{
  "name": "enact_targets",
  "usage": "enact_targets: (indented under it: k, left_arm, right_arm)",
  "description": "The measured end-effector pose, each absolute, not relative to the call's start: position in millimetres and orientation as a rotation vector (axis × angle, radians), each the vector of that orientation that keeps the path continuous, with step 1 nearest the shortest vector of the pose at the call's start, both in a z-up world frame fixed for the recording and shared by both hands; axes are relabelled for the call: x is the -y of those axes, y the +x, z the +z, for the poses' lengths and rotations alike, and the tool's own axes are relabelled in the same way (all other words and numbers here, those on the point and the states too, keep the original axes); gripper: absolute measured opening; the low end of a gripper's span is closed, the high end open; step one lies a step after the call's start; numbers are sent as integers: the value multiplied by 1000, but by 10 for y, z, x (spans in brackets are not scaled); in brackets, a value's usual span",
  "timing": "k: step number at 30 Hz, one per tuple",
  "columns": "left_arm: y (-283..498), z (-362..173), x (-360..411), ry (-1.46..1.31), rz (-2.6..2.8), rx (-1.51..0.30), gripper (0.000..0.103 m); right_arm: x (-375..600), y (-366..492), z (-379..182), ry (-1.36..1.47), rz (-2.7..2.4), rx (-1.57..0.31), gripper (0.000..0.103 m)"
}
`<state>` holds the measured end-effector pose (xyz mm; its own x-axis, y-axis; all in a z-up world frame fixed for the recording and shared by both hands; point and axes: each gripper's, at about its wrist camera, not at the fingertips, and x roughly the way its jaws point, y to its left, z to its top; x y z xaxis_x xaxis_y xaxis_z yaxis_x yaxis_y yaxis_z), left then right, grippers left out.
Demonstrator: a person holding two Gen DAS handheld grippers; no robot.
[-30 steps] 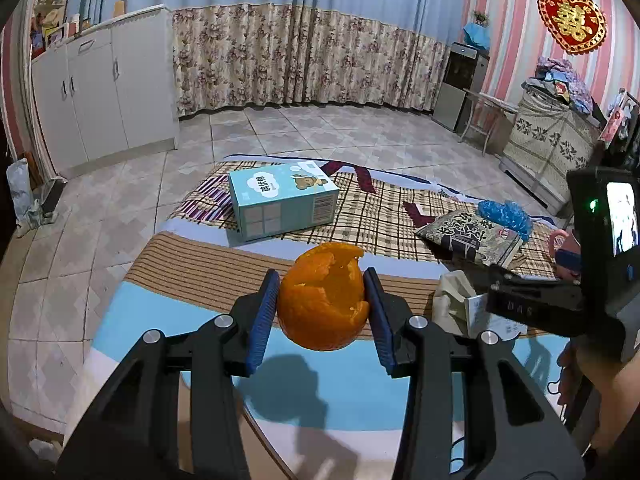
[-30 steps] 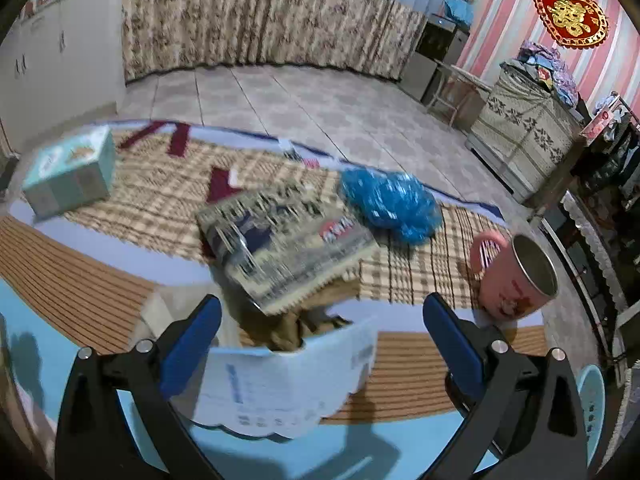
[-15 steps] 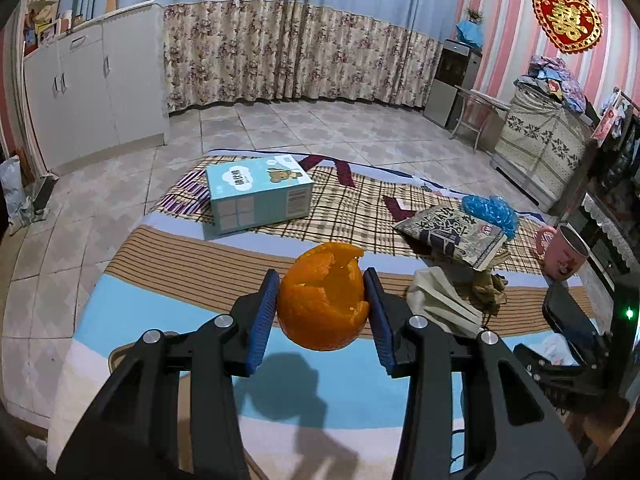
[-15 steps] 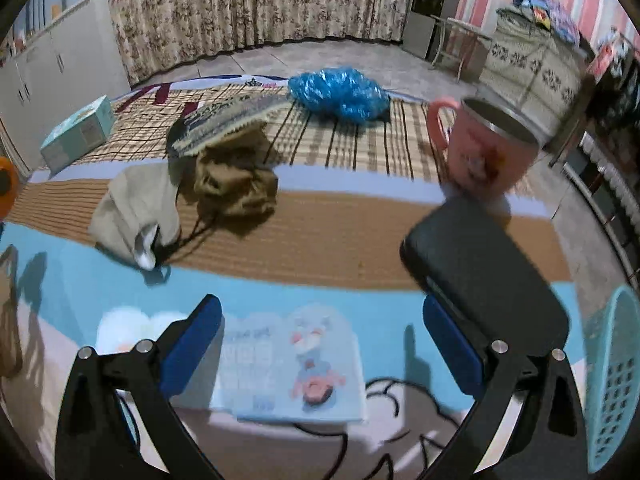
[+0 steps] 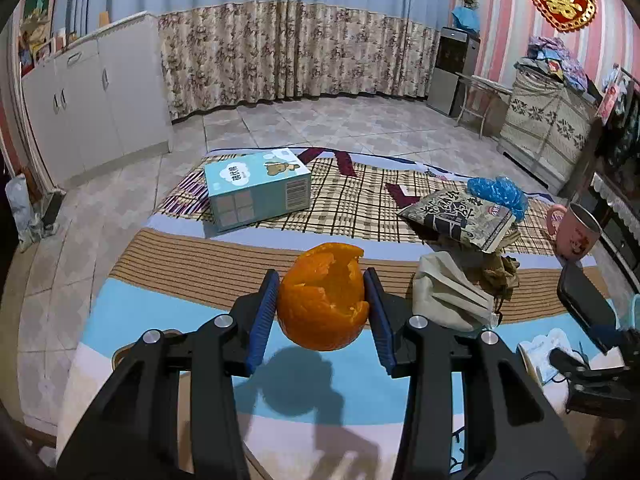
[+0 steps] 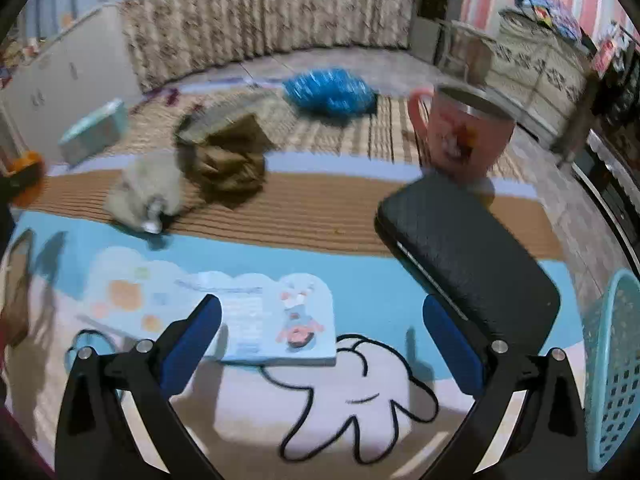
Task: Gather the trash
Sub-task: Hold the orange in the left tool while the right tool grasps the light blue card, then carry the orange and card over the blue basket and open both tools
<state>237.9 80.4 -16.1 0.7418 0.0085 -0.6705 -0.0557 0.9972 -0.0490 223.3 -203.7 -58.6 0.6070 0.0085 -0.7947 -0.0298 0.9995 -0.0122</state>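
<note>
Orange peel clamped in the left gripper above the blanket

The left gripper (image 5: 322, 306) pinches the orange peel (image 5: 323, 297), a hollow round shell with no clear long axis, its torn opening facing up and away, held in the air nearer the camera than the tissue box (image 5: 256, 187). The right gripper (image 6: 322, 338) stands wide apart, holding nothing, over a small booklet (image 6: 276, 322) to the right of that box.
</note>
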Motion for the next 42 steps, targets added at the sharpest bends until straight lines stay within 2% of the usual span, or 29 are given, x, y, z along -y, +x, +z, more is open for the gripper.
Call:
enact_targets:
  k: [6,14,15,18,25,28,33,34,42]
  left_arm:
    - [2370,-148,-752,-47,31,-728,42]
    - [2316,-156,-678,-39,21,-727,42]
    - [2312,-158,-673,-39,19,-728,42]
    - [2283,-151,-635,-38,9,-729,42]
    - [2265,-138,-565,-29,-12,-726,42]
    - [2258,-148,-517,-16,-24,-730,42]
    - [2225,-134,-445,0,-39,-726,42]
    - [2224,-134,-441,-3,-43,-727,42]
    - [2215,-149,-374,-9,-60,-735,42]
  right_arm:
    - [1791,1922,-626,-110,105,-911,99]
    - [1473,1988,-711,-157,139,-870,97]
    - [1442,2017,-709,-163,143,-860,94]
    - [1420,2134,-724,-164,160,-868,63]
    - [1597,2199,-676,-37,205,-864,30]
    - [1652,2175,-611,-40,202,-832,22]
    - [1813,2168,-510,-16,184,-799,17]
    - [1841,2180,-509,-12,183,-801,14]
    - [1922,2203,-516,-17,179,-793,11]
